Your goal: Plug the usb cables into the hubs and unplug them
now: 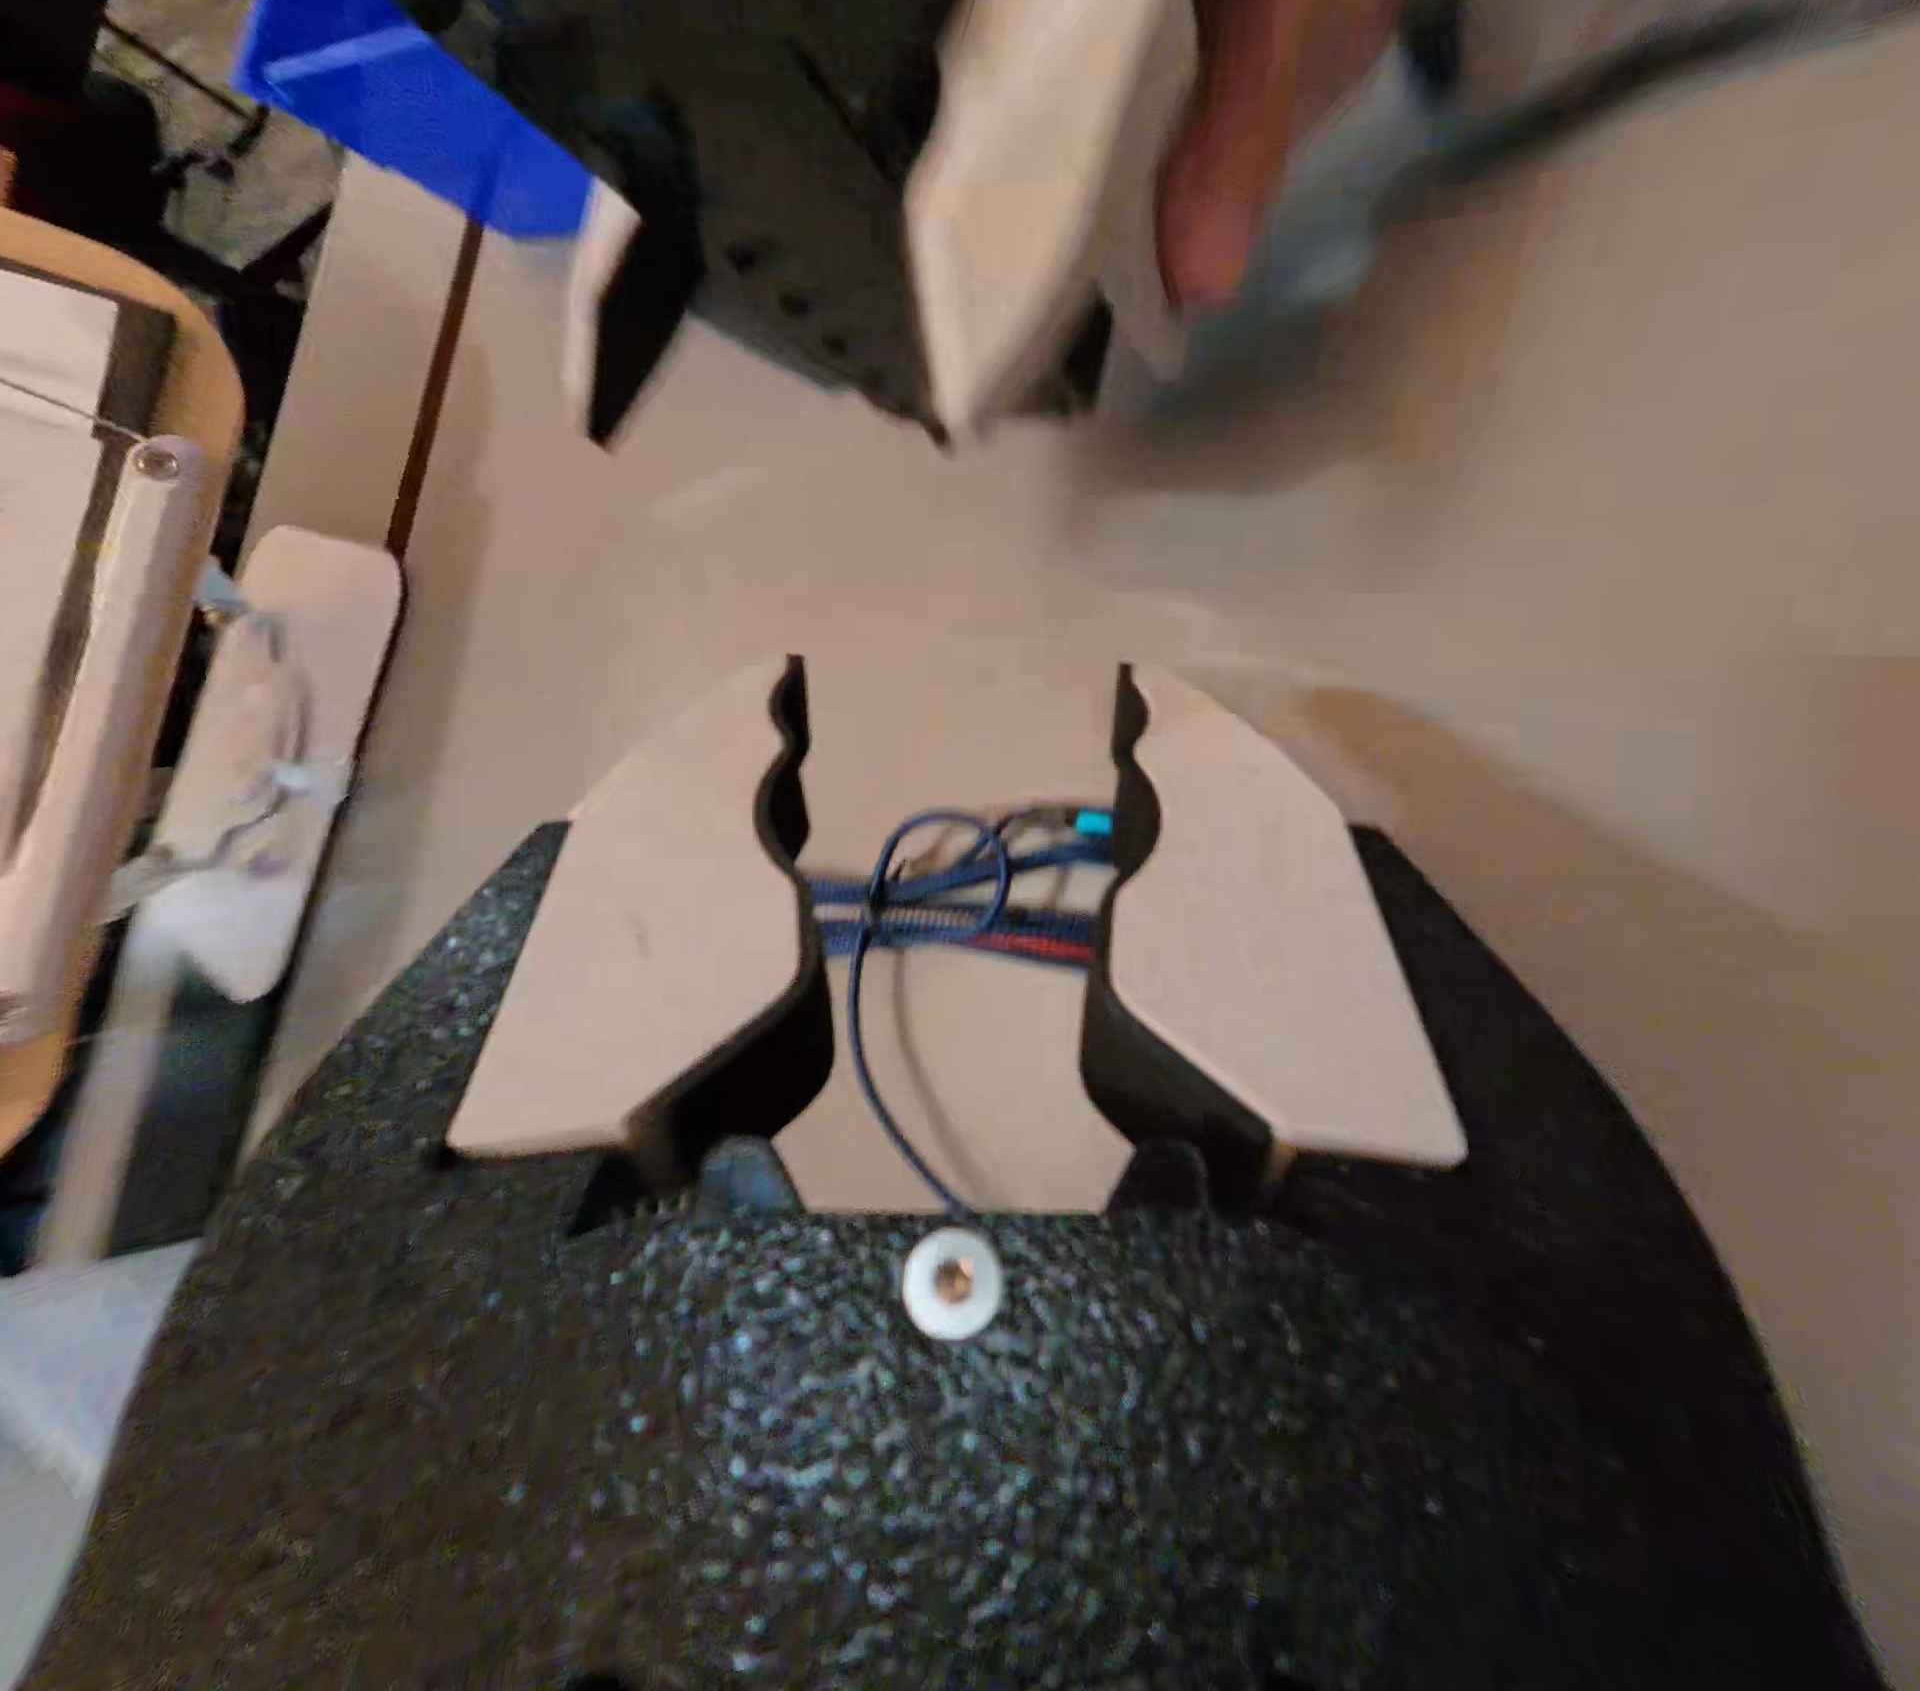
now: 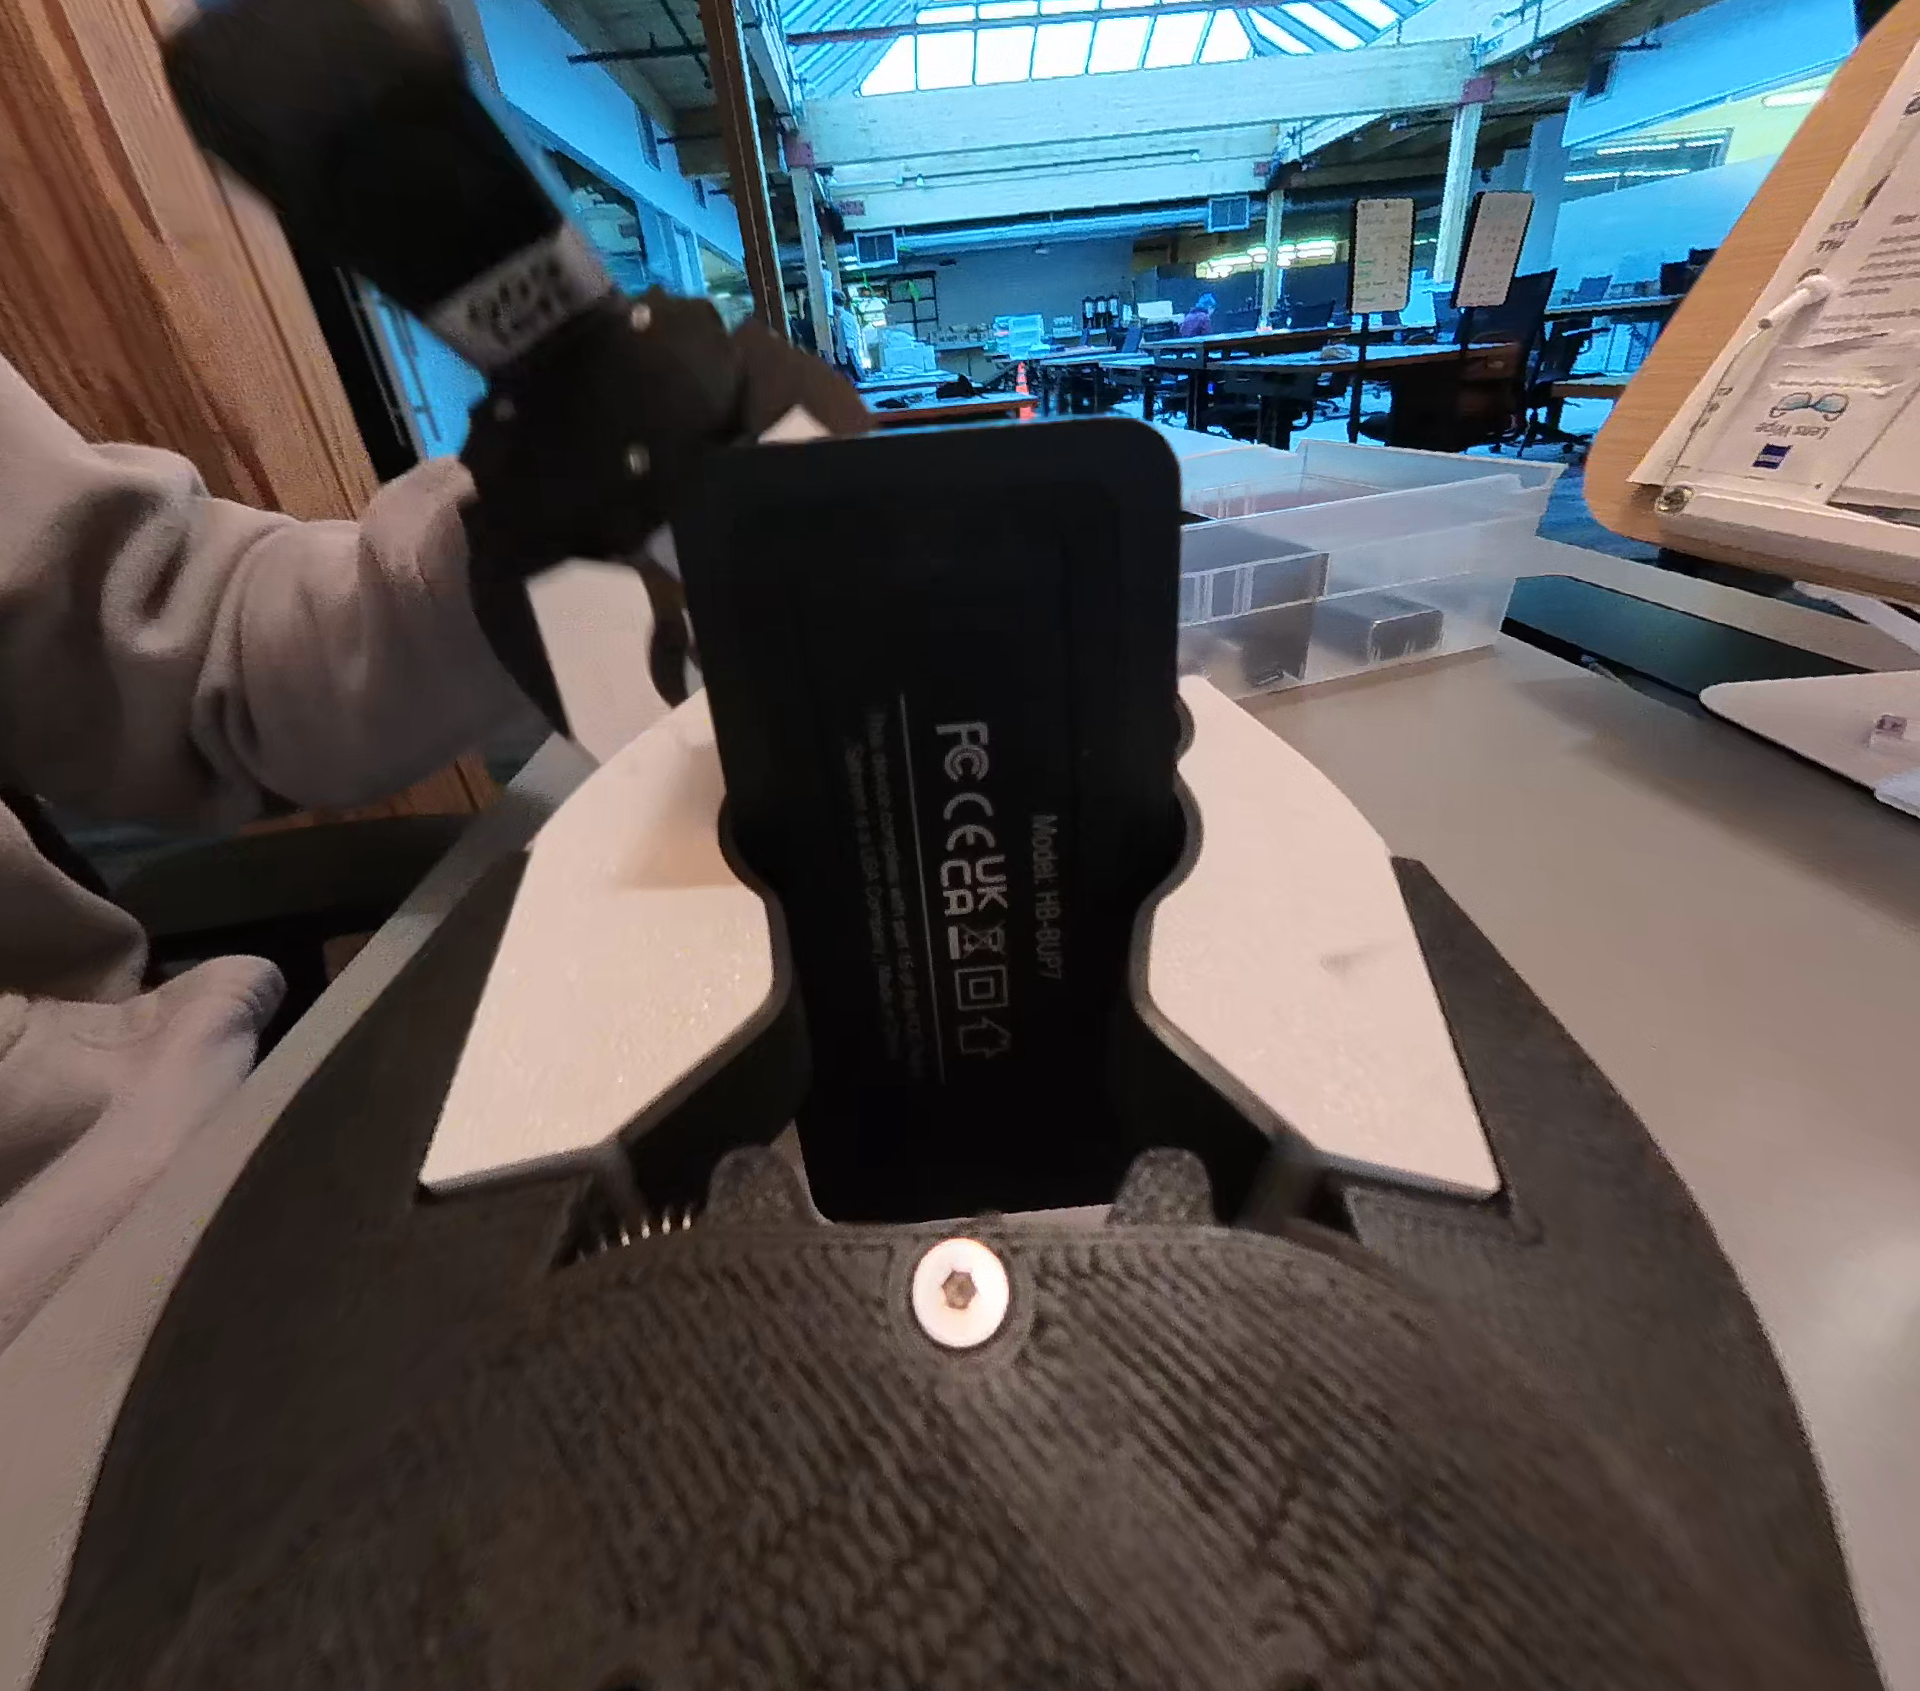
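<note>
Braided cables (image 1: pixel 961 898), blue and red-and-blue, lie bundled on the smooth beige bench (image 1: pixel 1455 810) between the spread, empty fingers of the left gripper (image 1: pixel 958 711), whose tips are flat, pale and scalloped on a pebbled black body. At twelve o'clock above it the right gripper (image 1: pixel 790 426) shows blurred, clamped on a dark slab. In the right wrist view that gripper (image 2: pixel 951 768) pinches the hub (image 2: pixel 935 654), a matte black rounded rectangle standing upright. At two o'clock sits a clear plastic bin (image 2: pixel 1403 540).
</note>
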The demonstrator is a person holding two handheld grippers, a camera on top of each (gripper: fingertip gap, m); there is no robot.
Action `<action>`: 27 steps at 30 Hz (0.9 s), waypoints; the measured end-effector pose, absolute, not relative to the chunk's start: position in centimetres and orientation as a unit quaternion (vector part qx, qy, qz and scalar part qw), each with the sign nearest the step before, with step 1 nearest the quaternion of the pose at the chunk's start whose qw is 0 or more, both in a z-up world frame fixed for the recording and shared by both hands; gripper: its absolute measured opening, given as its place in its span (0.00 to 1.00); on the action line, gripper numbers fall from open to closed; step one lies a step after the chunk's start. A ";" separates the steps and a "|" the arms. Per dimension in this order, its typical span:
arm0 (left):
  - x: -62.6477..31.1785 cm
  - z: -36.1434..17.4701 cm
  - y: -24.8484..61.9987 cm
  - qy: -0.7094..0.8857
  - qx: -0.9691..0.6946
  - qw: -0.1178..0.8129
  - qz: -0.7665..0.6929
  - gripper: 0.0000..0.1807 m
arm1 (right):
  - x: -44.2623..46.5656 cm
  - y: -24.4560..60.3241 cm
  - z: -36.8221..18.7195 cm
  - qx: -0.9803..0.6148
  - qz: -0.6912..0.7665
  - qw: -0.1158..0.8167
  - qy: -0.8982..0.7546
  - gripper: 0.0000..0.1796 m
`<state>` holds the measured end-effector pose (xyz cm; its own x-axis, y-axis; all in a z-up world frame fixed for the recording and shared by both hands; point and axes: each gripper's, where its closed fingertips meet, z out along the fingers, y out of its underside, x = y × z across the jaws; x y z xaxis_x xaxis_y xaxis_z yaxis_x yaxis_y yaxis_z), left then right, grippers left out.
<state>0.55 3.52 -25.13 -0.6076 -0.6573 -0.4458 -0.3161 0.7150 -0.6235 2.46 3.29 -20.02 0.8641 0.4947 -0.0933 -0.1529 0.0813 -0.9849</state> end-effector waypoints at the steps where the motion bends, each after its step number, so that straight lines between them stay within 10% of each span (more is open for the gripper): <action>1: 0.9 -23.6 2.9 0.842 -0.297 0.338 -0.296 0.35 | 2.3 3.4 -20.1 -0.642 0.221 0.721 -0.136 0.40; 27: 2.9 -17.1 -2.5 0.842 -0.190 0.282 -0.419 0.34 | -1.2 4.8 -22.9 -0.724 0.158 0.643 -0.196 0.46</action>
